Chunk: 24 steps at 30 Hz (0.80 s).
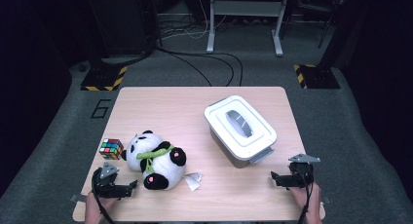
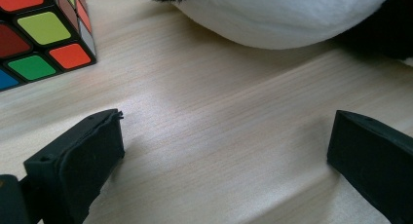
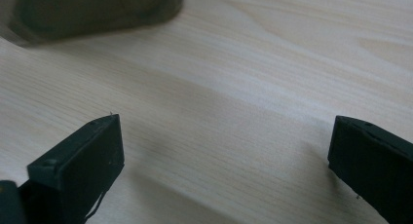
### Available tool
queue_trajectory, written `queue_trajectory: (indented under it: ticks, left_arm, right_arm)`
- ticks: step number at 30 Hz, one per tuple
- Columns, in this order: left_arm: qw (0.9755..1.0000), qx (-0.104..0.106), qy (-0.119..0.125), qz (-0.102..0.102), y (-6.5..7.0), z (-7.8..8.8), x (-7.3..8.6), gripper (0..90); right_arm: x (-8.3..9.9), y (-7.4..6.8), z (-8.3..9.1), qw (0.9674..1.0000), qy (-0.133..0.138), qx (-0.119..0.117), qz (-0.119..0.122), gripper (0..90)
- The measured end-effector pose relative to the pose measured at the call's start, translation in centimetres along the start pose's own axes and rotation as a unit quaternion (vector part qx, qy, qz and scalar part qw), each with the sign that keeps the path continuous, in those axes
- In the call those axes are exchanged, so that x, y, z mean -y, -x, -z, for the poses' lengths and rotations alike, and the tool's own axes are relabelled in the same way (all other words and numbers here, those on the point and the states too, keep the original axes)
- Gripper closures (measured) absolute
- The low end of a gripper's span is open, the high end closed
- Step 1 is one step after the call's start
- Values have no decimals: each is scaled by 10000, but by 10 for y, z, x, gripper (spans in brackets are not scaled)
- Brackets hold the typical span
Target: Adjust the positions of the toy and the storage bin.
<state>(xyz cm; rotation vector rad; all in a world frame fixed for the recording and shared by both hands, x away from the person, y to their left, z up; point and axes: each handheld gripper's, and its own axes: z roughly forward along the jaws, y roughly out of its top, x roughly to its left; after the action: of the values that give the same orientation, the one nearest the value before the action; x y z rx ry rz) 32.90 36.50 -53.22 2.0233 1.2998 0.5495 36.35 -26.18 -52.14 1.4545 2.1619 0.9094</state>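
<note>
Both grippers rest low on the table [image 1: 160,100], jaws spread wide, holding nothing: left gripper [image 1: 127,187] just beside the plush panda [image 1: 155,159] and Rubik's cube [image 1: 111,148], right gripper [image 1: 275,178] near the lidded box [image 1: 239,128].

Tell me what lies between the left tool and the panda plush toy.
Only bare wooden table lies between the left tool and the panda plush toy, as the left gripper view shows.
</note>
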Motion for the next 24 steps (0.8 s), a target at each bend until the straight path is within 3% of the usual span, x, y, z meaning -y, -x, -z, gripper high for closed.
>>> queue_trajectory:
  ticks: [9,19,24]
  left_arm:
    - [10000,1,0,1,0,0,0,0]
    - [10000,0,0,1,0,0,0,0]
    - [10000,27,-68,5,0,1,0,0]
  right_arm:
    - [-10,-4,17,9998,-28,-174,59,0]
    - [-35,-14,56,9988,153,-456,67,0]
    - [-47,-22,71,9981,188,-543,233,0]
